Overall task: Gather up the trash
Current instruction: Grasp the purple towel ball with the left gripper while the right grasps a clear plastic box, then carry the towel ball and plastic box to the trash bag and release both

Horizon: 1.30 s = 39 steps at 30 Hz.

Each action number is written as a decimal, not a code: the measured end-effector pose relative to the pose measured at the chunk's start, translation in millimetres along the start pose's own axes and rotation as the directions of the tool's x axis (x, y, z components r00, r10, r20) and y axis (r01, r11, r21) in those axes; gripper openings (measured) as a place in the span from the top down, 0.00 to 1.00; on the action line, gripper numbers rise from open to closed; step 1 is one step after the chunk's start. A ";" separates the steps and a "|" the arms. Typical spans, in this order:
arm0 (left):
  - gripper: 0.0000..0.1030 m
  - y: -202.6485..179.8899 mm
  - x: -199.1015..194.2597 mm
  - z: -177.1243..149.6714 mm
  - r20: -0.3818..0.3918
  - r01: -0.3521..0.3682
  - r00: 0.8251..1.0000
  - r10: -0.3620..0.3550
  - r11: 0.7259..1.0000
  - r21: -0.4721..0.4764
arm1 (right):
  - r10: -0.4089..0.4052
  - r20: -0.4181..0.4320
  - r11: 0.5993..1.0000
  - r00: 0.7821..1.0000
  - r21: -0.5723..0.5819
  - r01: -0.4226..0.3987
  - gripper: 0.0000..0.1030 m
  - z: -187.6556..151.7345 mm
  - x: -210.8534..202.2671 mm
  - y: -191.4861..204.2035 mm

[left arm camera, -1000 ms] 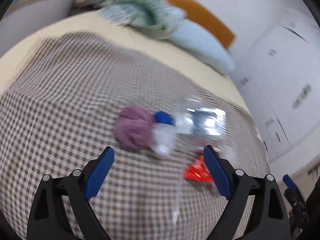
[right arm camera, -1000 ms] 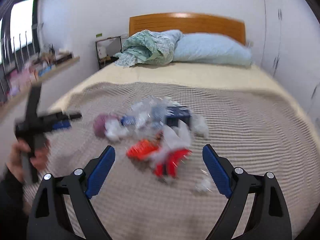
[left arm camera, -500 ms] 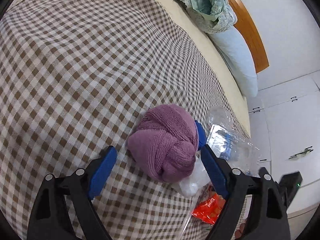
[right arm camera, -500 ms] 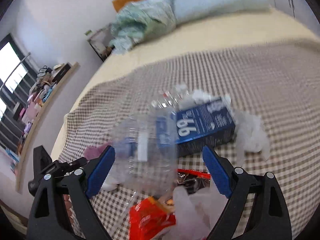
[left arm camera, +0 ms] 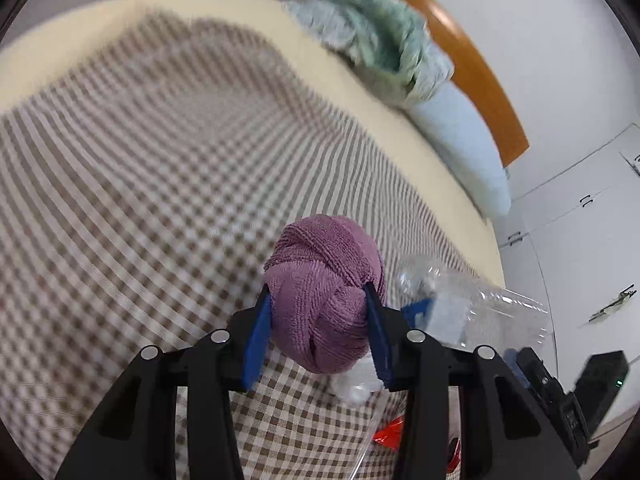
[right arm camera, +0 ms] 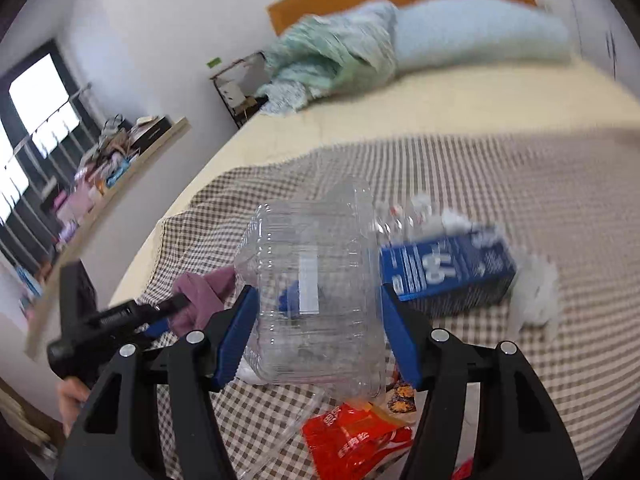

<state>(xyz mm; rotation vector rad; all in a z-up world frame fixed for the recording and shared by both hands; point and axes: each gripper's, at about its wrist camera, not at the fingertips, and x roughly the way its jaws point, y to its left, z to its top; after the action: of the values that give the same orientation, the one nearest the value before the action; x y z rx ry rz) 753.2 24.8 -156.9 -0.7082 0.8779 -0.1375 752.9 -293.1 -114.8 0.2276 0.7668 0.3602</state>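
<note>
On the checked blanket, a purple balled-up cloth sits between the blue pads of my left gripper. Its jaws are closing and dent the cloth's sides. A clear plastic bottle stands between the pads of my right gripper, whose jaws are closing and touch both its sides. Behind the bottle lie a blue carton and white tissue. A red snack wrapper lies under the bottle. The left gripper and the purple cloth show at the left of the right wrist view.
A green bundled blanket and a pale blue pillow lie by the wooden headboard. White wardrobe doors stand past the bed. A cluttered shelf and a window are on the other side.
Both grippers moved in over the trash pile. The left jaws narrowed onto the purple cloth, and the right jaws narrowed around the clear bottle.
</note>
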 end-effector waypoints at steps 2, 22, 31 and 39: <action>0.61 -5.0 -15.7 0.6 0.026 0.014 1.000 -0.014 1.000 0.004 | -0.026 0.030 0.999 0.999 -0.037 0.027 0.41 3.4 -18.5 11.9; 0.61 -182.3 -190.9 -142.5 0.093 0.244 0.943 -0.319 0.854 0.460 | -0.241 0.277 0.967 0.930 -0.012 0.254 0.41 -101.8 -313.6 -23.9; 0.61 -240.7 -231.4 -318.4 -0.216 0.412 0.907 -0.363 0.653 0.636 | -0.350 0.260 0.937 0.900 0.083 0.341 0.41 -227.6 -417.9 -68.5; 0.60 -272.5 -214.0 -450.7 -0.398 0.461 0.886 -0.238 0.544 0.701 | -0.382 0.128 0.906 0.915 0.248 0.343 0.41 -374.9 -429.8 -128.9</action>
<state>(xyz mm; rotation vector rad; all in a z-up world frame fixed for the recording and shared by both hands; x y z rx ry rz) 325.5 -331.4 -41.0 -0.0035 0.7999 -0.9597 231.4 -555.6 -147.3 0.3140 0.6585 -0.1025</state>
